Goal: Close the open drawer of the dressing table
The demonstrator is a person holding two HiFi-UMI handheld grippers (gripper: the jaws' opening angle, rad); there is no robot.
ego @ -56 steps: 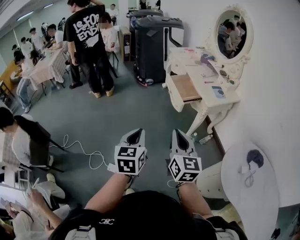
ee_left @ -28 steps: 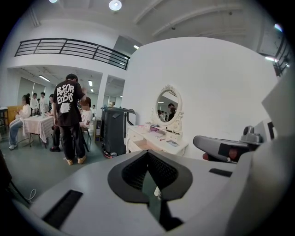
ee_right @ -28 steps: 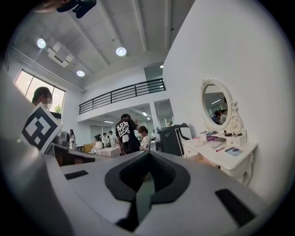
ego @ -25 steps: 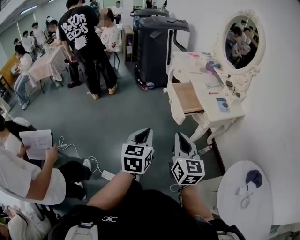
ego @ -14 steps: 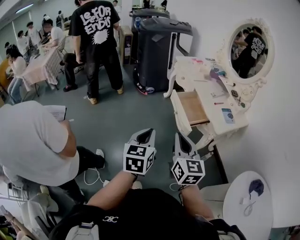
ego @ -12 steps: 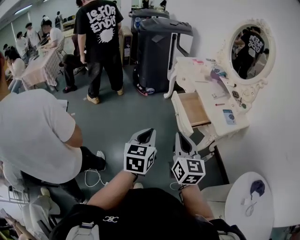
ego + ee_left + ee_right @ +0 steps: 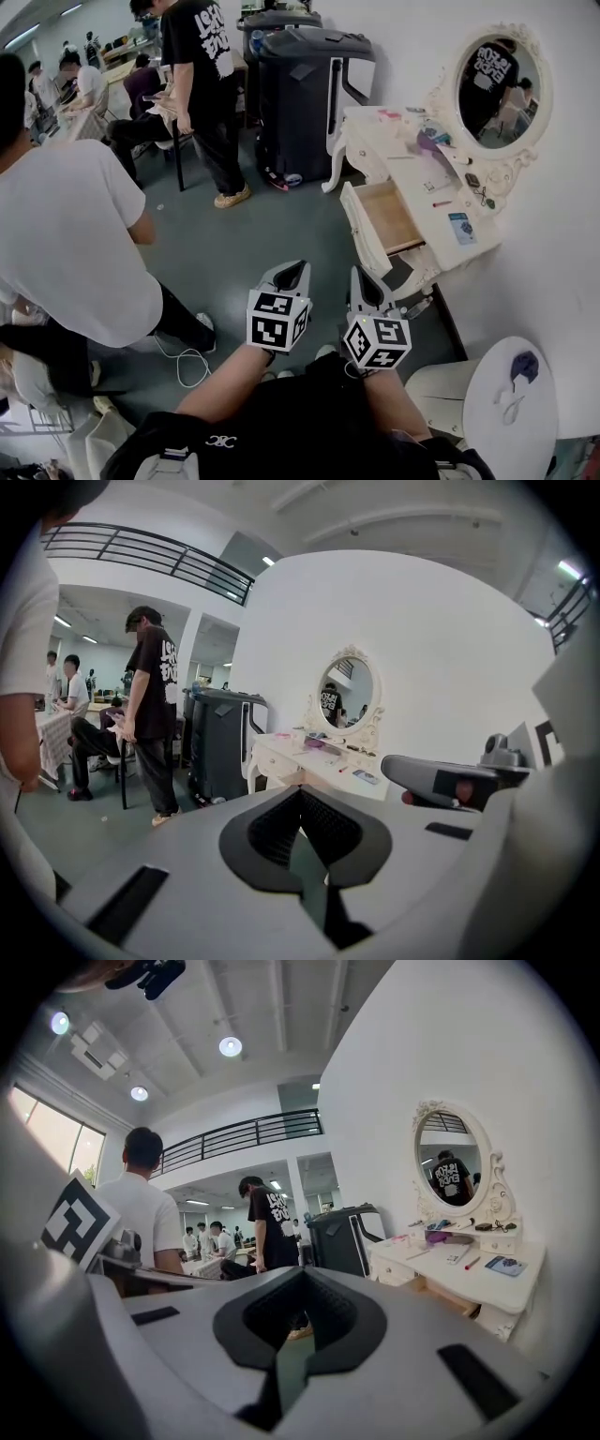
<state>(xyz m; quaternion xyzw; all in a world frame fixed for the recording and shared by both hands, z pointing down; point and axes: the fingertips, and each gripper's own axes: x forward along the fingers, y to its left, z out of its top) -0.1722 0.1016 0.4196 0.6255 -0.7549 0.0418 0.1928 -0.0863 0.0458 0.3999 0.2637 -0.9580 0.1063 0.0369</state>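
Where the head view of half a second ago showed the person in a white shirt (image 7: 66,234) at the left edge, that person now fills more of the left side. The person in a black shirt (image 7: 211,56) stands farther up and to the left. The dressing table (image 7: 427,192) sits slightly lower in the picture, and its drawer (image 7: 389,217) is pulled out as far as before. The left hand-held gripper (image 7: 286,274) and the right hand-held gripper (image 7: 361,279) lie side by side, both clenched on nothing, well apart from the drawer. The grey floor (image 7: 281,225) carries a white cable (image 7: 183,361) and a tall dark bin (image 7: 295,94) beside the dressing table. A round white table (image 7: 511,412) stands at lower right. Small items lie on the white worktop below the oval mirror (image 7: 495,80). The drawer projects from the table's front toward the picture's left, its wooden floor facing up. Its long axis runs along that front, from near the person to farther away.

Left gripper view: the hand-held gripper (image 7: 302,789) has its jaws together and empty. It points at the dressing table (image 7: 314,759) and mirror (image 7: 343,694) against a white wall.

Right gripper view: the hand-held gripper (image 7: 302,1274) is likewise closed and empty. The dressing table (image 7: 469,1274) stands to the right, and the drawer (image 7: 442,1294) juts from it toward the left. People gather under a railed balcony (image 7: 244,1133).
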